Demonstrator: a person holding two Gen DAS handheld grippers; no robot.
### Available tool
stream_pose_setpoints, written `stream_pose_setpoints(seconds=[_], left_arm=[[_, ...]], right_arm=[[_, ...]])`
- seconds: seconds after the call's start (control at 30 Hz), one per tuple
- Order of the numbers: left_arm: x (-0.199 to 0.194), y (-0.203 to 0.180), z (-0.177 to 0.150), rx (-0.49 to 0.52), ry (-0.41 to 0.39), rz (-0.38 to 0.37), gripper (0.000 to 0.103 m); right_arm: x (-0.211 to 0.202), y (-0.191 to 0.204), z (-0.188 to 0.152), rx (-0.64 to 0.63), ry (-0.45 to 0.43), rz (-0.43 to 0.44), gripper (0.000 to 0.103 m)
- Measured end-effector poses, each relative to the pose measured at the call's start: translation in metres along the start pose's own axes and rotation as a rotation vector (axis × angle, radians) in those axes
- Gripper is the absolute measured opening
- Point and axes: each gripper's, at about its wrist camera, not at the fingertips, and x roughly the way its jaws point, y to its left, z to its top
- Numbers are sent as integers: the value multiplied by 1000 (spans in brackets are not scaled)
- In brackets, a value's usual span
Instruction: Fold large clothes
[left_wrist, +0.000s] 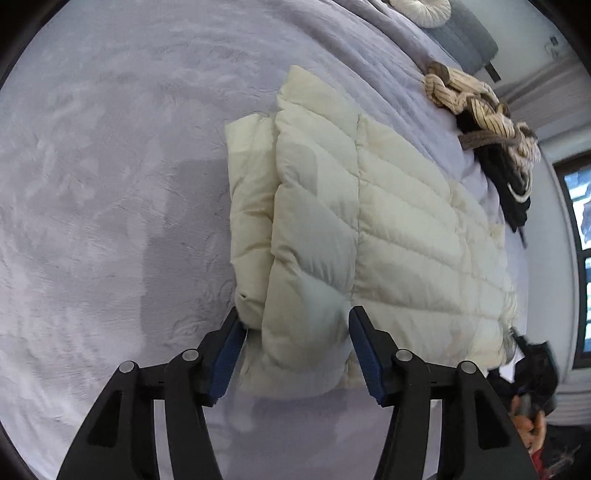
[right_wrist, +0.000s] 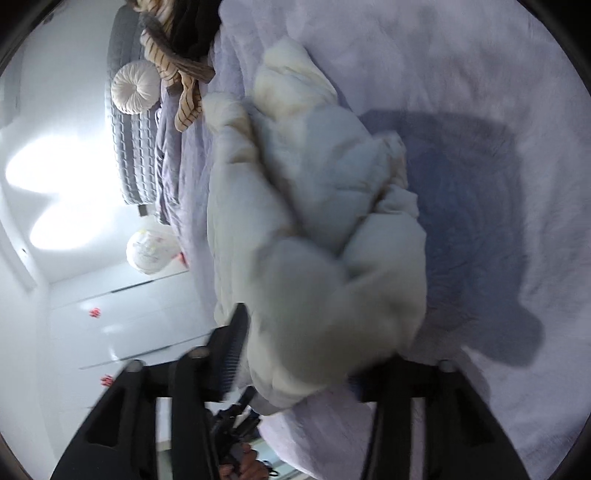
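My left fingers straddle the cream quilted puffer jacket unpressed; right fingers released too, so the springy fold may reopen at 6 o'clock.

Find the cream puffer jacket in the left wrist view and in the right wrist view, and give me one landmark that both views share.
Left wrist view: the cream puffer jacket lies folded on the lilac bedspread, centre to right, its near edge between the open fingers.
Right wrist view: the jacket fills the centre, blurred and bunched, reaching down to the fingers.
Shared landmark: the striped garment pile, upper right in the left view, top left in the right.
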Motion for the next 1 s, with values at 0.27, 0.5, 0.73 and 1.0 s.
stream_pose_setpoints(seconds=[0.27, 0.5, 0.73, 1.0], left_arm=[[-26, 3, -10, 29, -16, 45, 85], [-28, 5, -5, 25, 1, 77, 85], [-34, 3, 0, 47, -30, 86, 103], [-36, 16, 7, 35, -25, 111, 103]], right_arm=[[-12, 29, -15, -117, 70, -198, 64], [20, 71, -44, -288, 194, -299, 80], [27, 97, -96, -477, 258, -336, 87], [40, 115, -118, -647, 229, -398, 89]])
